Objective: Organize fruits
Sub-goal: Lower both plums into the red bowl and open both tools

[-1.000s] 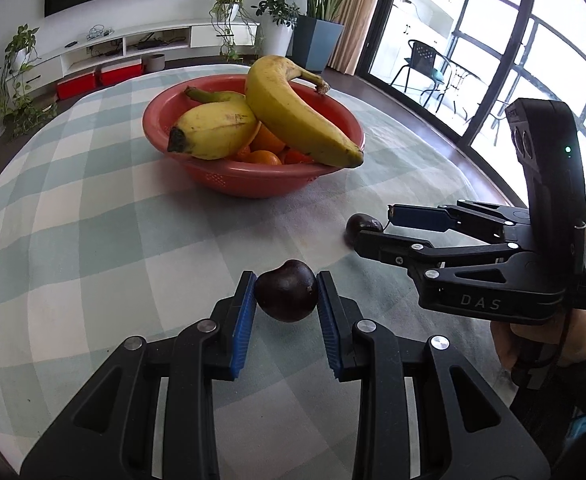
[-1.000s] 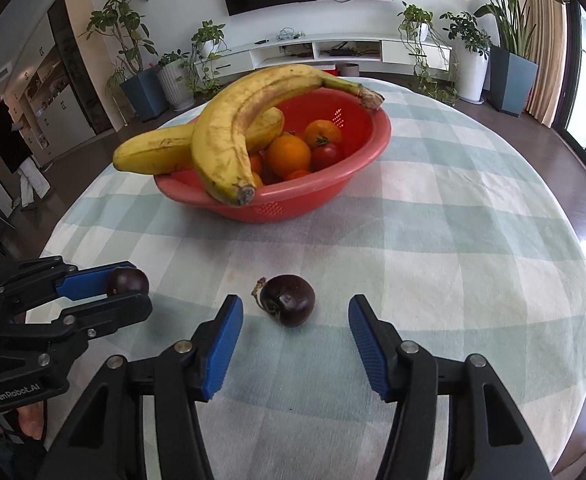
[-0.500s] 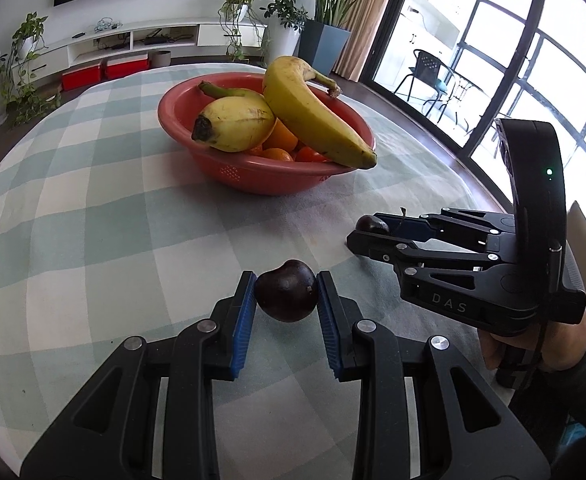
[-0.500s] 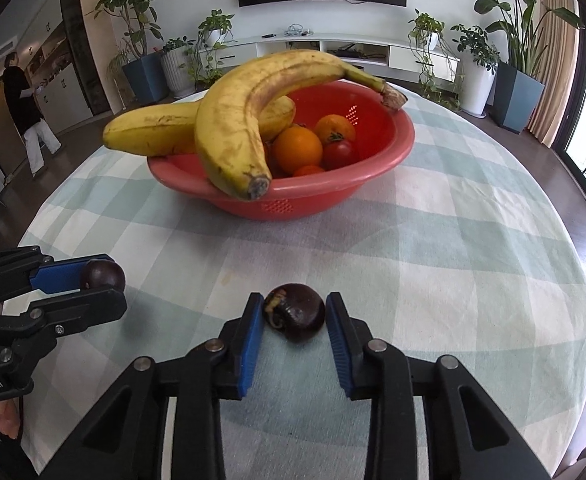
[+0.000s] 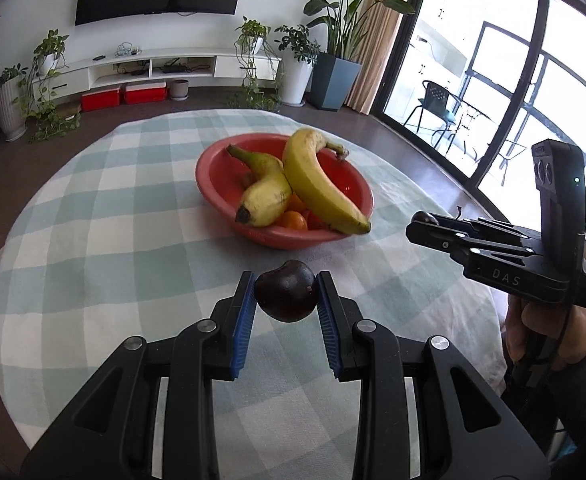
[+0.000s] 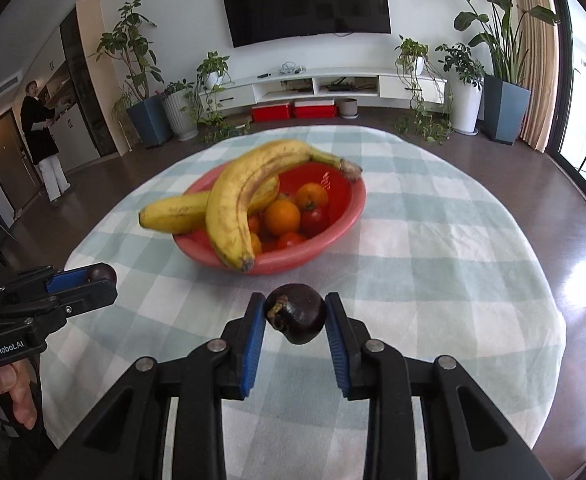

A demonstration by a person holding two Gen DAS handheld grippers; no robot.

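Both hands are busy. My left gripper [image 5: 285,298] is clamped tight on a dark fruit [image 5: 286,297], blue pads pressing it from either side, and that fruit hangs clear above the table [image 5: 93,240]. My right gripper [image 6: 295,316] is closed just as firmly on a second dark fruit [image 6: 297,313], this one with a little brown stem cap turned to the left, and it too is off the checked cloth.

Straight ahead, in the middle of the table, sits the red bowl [image 6: 333,236]. Two bananas [image 6: 237,208] lie across it: the big one drapes over the near rim, and the other pokes out past the left edge in the right wrist view. Under them I can see oranges [image 6: 281,217] and what look like tomatoes [image 6: 314,218], though that part of the picture is a bit soft, so I won't swear to it.

Each fruit I hold is on the near side of the bowl, apart from it, not over the rim. From the left wrist view, my right gripper shows off to the right, with only a sliver of its fruit peeking past the black fingers. From the right wrist view, my left gripper sits at the far left, its fruit just showing at the tips.

Far behind, a person [image 6: 43,140] stands by a doorway.
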